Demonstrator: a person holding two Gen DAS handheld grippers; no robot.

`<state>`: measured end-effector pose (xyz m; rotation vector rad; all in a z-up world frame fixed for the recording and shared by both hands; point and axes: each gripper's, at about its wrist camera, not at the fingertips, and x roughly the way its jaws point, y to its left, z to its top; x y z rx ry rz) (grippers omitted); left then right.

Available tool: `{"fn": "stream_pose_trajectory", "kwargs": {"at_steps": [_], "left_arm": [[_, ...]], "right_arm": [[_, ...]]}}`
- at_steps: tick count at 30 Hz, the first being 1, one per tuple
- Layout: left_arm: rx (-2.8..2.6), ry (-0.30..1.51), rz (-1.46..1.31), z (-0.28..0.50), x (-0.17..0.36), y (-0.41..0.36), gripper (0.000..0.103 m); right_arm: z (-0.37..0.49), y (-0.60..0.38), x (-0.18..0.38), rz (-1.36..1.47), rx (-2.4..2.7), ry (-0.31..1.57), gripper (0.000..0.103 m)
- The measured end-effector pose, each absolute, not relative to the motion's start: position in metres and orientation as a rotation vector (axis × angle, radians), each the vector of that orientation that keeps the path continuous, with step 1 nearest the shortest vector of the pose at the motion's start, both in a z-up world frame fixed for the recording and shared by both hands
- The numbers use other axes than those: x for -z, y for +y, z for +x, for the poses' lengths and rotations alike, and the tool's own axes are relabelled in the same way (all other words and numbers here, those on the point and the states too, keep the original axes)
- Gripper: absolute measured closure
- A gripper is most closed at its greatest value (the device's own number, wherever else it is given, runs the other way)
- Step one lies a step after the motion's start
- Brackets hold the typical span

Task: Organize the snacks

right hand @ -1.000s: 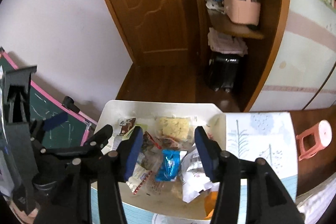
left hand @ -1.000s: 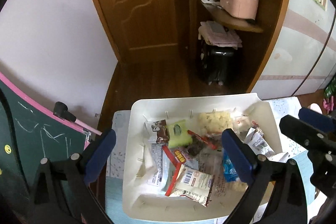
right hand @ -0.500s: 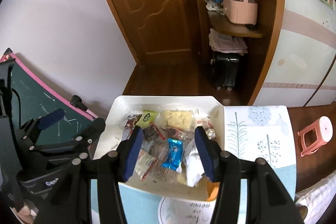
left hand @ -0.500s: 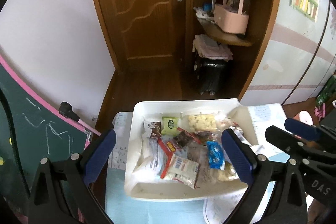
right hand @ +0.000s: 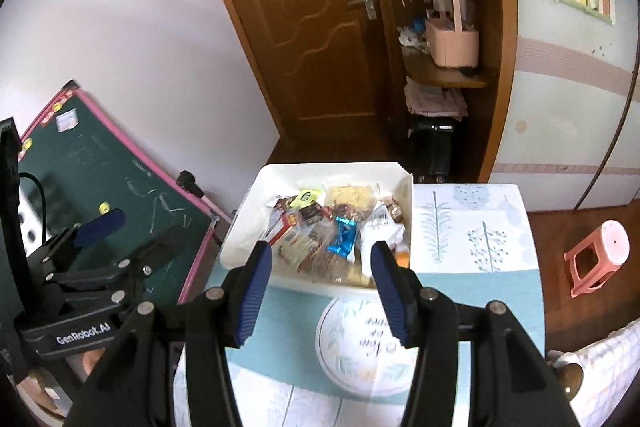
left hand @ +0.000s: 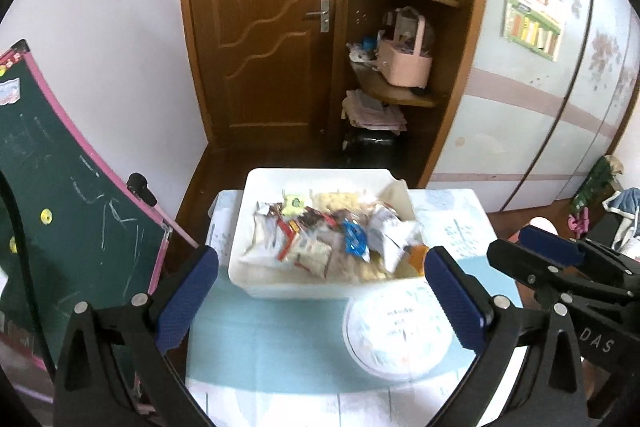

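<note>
A white bin (left hand: 288, 287) (right hand: 240, 243) sits at the far end of a small table and holds several loose snack packets. Among them are a blue wrapper (left hand: 354, 241) (right hand: 344, 233) and a yellow-green packet (left hand: 294, 203) (right hand: 306, 195). My left gripper (left hand: 320, 291) hangs open above the table, short of the bin, with nothing between its blue pads. My right gripper (right hand: 321, 267) is also open and empty, its jaws narrower, just short of the bin's near wall. Each gripper shows in the other's view: the right gripper (left hand: 520, 247) and the left gripper (right hand: 132, 231).
A round white plate with writing (left hand: 396, 335) (right hand: 360, 343) lies on the blue-and-white tablecloth (left hand: 260, 343) in front of the bin. A green chalkboard with a pink frame (left hand: 60, 195) leans at the left. Behind are a wooden door (left hand: 260, 27) and shelves. A pink stool (right hand: 600, 255) stands at the right.
Both grippers have drawn back and risen away from the bin, which now looks smaller and farther. The round plate has come into view. The jaws kept their widths.
</note>
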<state>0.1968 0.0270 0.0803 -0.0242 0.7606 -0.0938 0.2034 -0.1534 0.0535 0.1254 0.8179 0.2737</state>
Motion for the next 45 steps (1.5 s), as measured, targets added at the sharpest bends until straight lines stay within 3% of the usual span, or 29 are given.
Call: {"fn": "stream_pose_trajectory", "kwargs": {"at_steps": [8,18,30,45], "left_arm": [[0.106,0.721,-0.035,0.111,-0.075,0.024,0.001],[0.028,0.696,0.080,0.023,-0.046,0.005,0.001],[-0.017,0.762,0.000,0.007,-0.015,0.018,0.001],[-0.043,0.755,0.064,-0.004,-0.002,0.009,0.001]], "right_arm": [[0.107,-0.161,-0.055,0.092,-0.313,0.742,0.045],[0.023,-0.162,-0.031,0.044,-0.271,0.700,0.045],[-0.022,-0.163,0.011,0.056,-0.214,0.740,0.045],[-0.033,-0.163,0.009,0.057,-0.181,0.708,0.045]]}}
